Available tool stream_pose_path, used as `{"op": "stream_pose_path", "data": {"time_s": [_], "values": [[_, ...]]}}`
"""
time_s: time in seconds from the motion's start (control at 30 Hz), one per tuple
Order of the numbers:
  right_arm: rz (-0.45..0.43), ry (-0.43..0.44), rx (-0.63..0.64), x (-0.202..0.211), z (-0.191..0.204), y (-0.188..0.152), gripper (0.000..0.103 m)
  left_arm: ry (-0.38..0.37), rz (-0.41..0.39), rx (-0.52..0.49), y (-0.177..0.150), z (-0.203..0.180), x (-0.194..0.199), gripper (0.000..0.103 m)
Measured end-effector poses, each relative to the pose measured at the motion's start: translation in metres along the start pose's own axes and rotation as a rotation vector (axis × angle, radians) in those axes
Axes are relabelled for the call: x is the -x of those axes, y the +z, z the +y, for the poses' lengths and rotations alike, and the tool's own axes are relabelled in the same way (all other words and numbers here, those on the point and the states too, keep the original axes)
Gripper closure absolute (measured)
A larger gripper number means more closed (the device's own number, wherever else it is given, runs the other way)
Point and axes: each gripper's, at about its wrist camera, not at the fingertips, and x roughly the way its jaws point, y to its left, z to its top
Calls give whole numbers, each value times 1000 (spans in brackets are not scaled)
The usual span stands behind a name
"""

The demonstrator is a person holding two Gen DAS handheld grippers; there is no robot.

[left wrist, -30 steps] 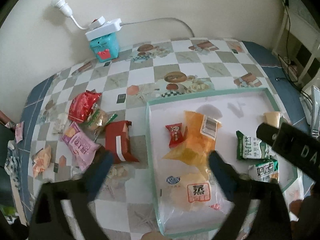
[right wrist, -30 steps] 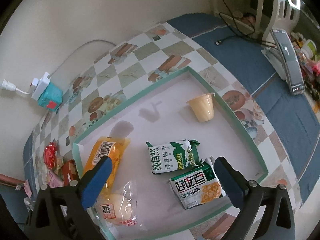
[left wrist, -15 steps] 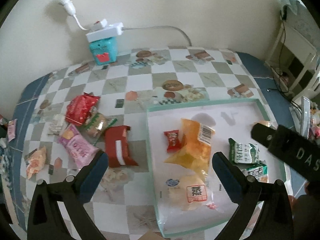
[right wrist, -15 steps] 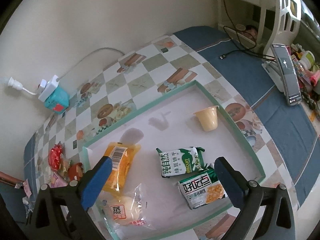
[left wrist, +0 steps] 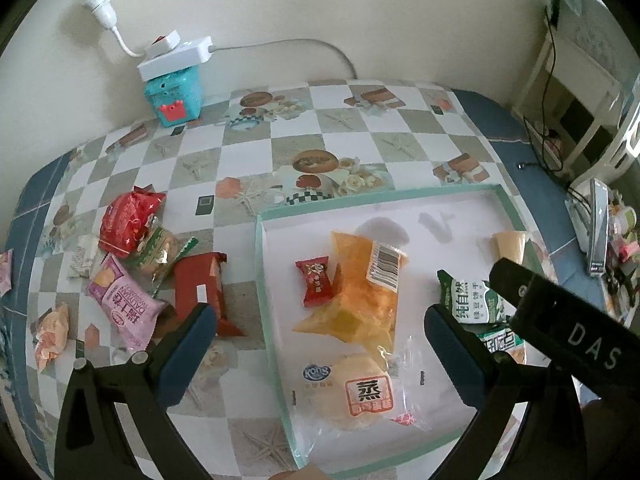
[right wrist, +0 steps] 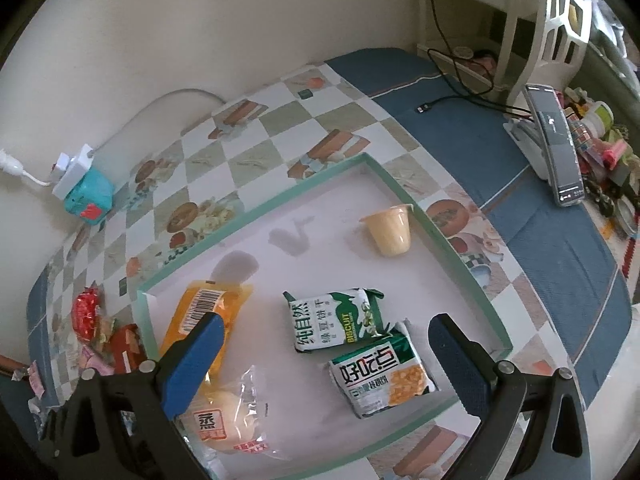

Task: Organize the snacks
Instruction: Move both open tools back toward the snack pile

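Sorting judged part done — several snacks already lay in tray [left wrist: 262, 280]: orange bag [left wrist: 360, 292], small red packet [left wrist: 316, 280], steamed bun [left wrist: 360, 388], green biscuit pack [right wrist: 336, 320], corn snack pack [right wrist: 380, 372], jelly cup [right wrist: 390, 228]

Loose pile remained on tablecloth left of tray: dark red pack [left wrist: 200, 288], pink pack [left wrist: 122, 304], red bag [left wrist: 128, 220]

Left gripper [left wrist: 320, 344] and right gripper [right wrist: 320, 352] were held above tray, jaws spread wide, nothing gripped

Next move judged — left gripper to be shifted left over dark red pack, lowered, closed across it

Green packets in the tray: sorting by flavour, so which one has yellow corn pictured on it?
The packet nearest the tray's front rim, not the biscuit packet.
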Motion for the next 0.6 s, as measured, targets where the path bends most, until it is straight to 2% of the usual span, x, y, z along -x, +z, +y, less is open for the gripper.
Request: {"op": "stream_pose_path", "data": {"time_s": [0.27,0.43,0.6], "values": [[-19,-4,4,5,15,-6,0,23,-10,43,4,33,9,0],[-41,-2,36,12,37,-12,0,64,-21,116,4,76,16,0],[-57,30,100,19,72,-24,0,119,-55,222,0,135,31,0]]}}
